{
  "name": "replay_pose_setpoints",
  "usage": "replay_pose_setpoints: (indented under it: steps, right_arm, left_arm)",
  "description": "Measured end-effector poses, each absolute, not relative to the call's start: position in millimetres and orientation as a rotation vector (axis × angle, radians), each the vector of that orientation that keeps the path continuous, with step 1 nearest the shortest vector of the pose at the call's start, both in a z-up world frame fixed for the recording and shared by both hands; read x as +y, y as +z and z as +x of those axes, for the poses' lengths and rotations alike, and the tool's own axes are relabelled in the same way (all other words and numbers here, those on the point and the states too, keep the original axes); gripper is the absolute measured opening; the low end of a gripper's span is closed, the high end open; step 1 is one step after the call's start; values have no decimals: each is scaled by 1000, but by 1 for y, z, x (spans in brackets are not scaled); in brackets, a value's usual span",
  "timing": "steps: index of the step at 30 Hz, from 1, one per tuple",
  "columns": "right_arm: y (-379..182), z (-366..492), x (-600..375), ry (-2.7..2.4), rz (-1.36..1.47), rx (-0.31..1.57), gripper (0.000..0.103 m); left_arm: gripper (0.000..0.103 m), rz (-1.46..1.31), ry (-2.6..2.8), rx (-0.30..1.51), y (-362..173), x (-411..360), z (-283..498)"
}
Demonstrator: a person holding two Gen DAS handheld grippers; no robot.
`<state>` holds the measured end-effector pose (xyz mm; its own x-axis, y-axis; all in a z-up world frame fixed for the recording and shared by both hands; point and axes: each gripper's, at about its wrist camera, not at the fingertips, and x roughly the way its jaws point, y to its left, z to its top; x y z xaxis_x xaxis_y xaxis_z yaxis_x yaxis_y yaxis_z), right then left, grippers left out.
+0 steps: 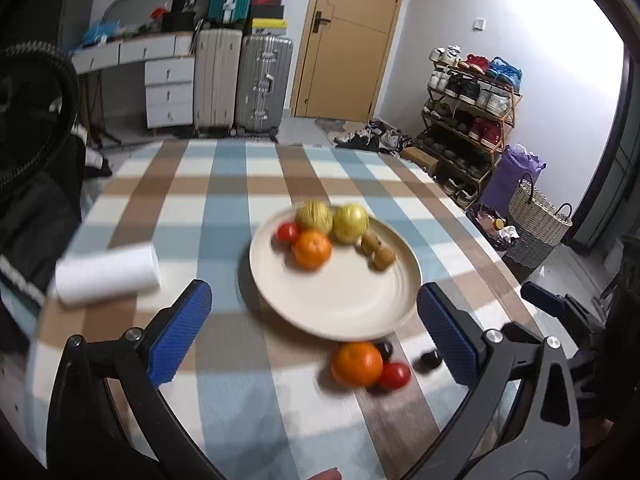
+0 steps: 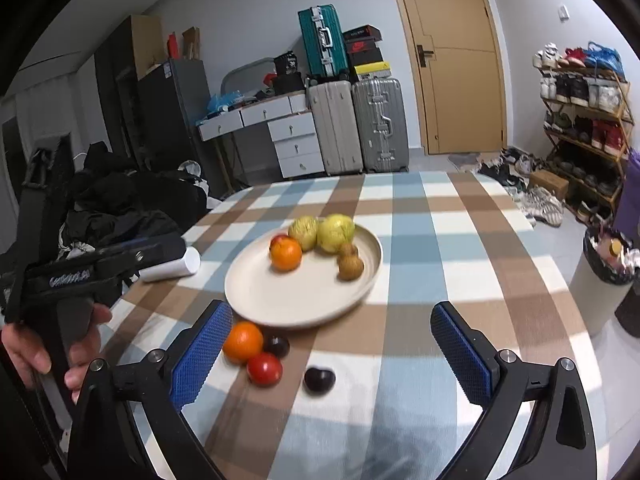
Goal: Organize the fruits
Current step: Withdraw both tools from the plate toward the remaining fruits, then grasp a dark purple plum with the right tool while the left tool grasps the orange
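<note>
- The left claw (image 1: 314, 322) hangs above the bench (image 1: 224, 200), which wears a blue, brown and white checked cloth; its blue ribbed pads stand wide apart with nothing between them.
- The right claw (image 2: 332, 350) is likewise spread wide and empty, low over the near part of the bench.
- A round cream plate (image 2: 296, 300) sits mid-bench. On it lie two yellow-green round fruits (image 2: 322, 230) at the far side, an orange (image 2: 285, 255) with a red tomato (image 1: 287, 233) just behind it, and two small brown kiwi-like fruits (image 2: 350, 262) towards the right rim.
- Off the plate, just beside its near rim, lie a second orange (image 2: 242, 342), a second red tomato (image 2: 264, 368) touching it, and two dark plum-like fruits: one (image 2: 276, 345) against the orange, the other (image 2: 319, 379) a little apart to the right.
- A white paper roll (image 1: 106, 274) lies on its side left of the plate.
- In the right wrist view, a hand (image 2: 44, 344) grips the left tool's black handle at the left edge.
</note>
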<state>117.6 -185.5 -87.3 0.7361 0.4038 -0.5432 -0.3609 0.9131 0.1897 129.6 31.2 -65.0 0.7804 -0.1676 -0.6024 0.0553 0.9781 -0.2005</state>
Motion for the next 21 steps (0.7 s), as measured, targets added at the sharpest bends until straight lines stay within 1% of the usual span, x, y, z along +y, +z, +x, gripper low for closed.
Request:
replay_pose_setpoints:
  steps: [9, 15, 16, 18, 20, 21]
  right_arm:
    - [-111, 109, -187, 444, 110, 678, 102]
    - [-130, 120, -183, 456, 132, 757, 101]
    - [-132, 122, -183, 455, 134, 763, 99]
    - [-136, 126, -183, 461, 146, 787, 92]
    - [-140, 130, -182, 469, 155, 816, 83]
    - [-142, 132, -181, 466, 153, 830, 82]
  left_arm:
    - [102, -223, -76, 747, -112, 37, 101]
    - [102, -240, -67, 775, -127, 42, 99]
    - [102, -242, -67, 779, -129, 43, 98]
    - [102, -246, -70, 787, -132, 43, 101]
    - [102, -249, -76, 799, -134, 42, 105]
    - [102, -250, -79, 803, -135, 42, 107]
